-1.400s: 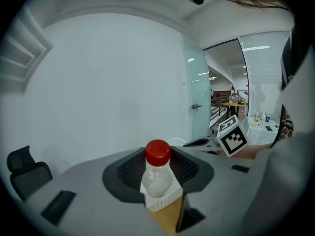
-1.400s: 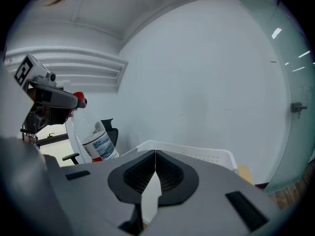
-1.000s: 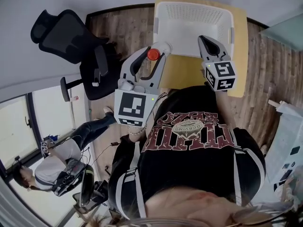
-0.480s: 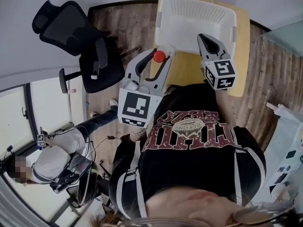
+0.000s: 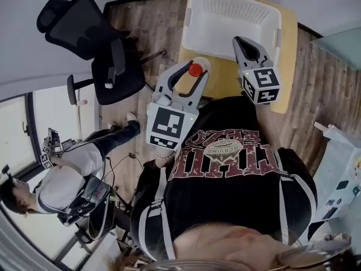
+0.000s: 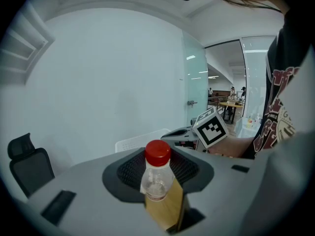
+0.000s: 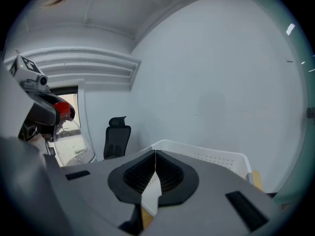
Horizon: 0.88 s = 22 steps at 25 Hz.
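A clear plastic bottle point(image 5: 196, 70) with a red cap stands upright in my left gripper point(image 5: 193, 66), whose jaws are shut on its body. In the left gripper view the bottle point(image 6: 157, 173) rises between the pads of the left gripper point(image 6: 158, 188), above the wooden table top. My right gripper point(image 5: 240, 42) is shut with nothing in it, and its tips hang over the near rim of a white slotted basket point(image 5: 231, 17). The right gripper view shows the right gripper point(image 7: 154, 156) closed, the basket point(image 7: 211, 157) ahead and the bottle point(image 7: 74, 141) at far left.
The basket sits on a small yellow-wood table point(image 5: 285, 66) against a pale wall. A black office chair point(image 5: 84, 35) stands left of the table on the wood floor. A second person point(image 5: 62, 179) stands at lower left.
My left gripper has carried the bottle to the right, closer to the table and basket. The basket and the right gripper's marker cube now show nearer the centre of the left gripper view. The right gripper barely moved.
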Tool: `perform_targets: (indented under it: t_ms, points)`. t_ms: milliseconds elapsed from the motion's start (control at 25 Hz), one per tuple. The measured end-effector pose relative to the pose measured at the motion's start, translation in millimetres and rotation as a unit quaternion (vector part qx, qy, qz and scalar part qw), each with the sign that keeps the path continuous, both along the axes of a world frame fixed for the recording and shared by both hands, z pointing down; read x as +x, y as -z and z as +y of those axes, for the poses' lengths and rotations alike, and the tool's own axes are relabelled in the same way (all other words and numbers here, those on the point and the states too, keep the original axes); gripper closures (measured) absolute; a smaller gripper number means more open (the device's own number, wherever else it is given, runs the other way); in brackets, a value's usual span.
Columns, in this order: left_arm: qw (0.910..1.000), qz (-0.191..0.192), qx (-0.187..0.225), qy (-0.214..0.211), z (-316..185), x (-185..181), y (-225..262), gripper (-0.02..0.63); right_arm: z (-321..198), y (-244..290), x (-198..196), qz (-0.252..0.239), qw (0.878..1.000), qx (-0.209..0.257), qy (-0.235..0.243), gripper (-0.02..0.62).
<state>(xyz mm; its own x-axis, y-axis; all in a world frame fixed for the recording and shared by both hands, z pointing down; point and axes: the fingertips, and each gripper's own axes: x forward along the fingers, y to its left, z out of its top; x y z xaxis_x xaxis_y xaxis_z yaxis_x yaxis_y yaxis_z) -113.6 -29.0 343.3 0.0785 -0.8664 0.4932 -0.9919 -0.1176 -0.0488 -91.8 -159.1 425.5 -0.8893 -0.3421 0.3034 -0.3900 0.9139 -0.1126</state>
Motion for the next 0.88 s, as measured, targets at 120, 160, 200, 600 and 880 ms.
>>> perform_targets:
  t_ms: [120, 160, 200, 600, 880]
  points:
    - [0.9999, 0.011, -0.011, -0.003, -4, 4, -18, 0.411, 0, -2, 5, 0.004, 1.000, -0.001, -0.001, 0.578]
    - [0.9998, 0.013, -0.014, -0.004, -5, 5, -24, 0.411, 0, -2, 6, 0.005, 1.000, -0.001, -0.002, 0.578]
    - [0.9997, 0.016, -0.017, -0.005, -7, 5, -29, 0.411, 0, -3, 7, 0.006, 1.000, -0.001, -0.002, 0.578]
    - [0.9986, 0.040, -0.034, -0.007, -22, 3, -72, 0.411, -11, -8, 12, 0.014, 1.000, -0.003, -0.014, 0.578]
    - [0.9979, 0.051, -0.040, -0.007, -27, 6, -106, 0.411, -14, -11, 16, 0.017, 1.000, -0.003, -0.018, 0.578]
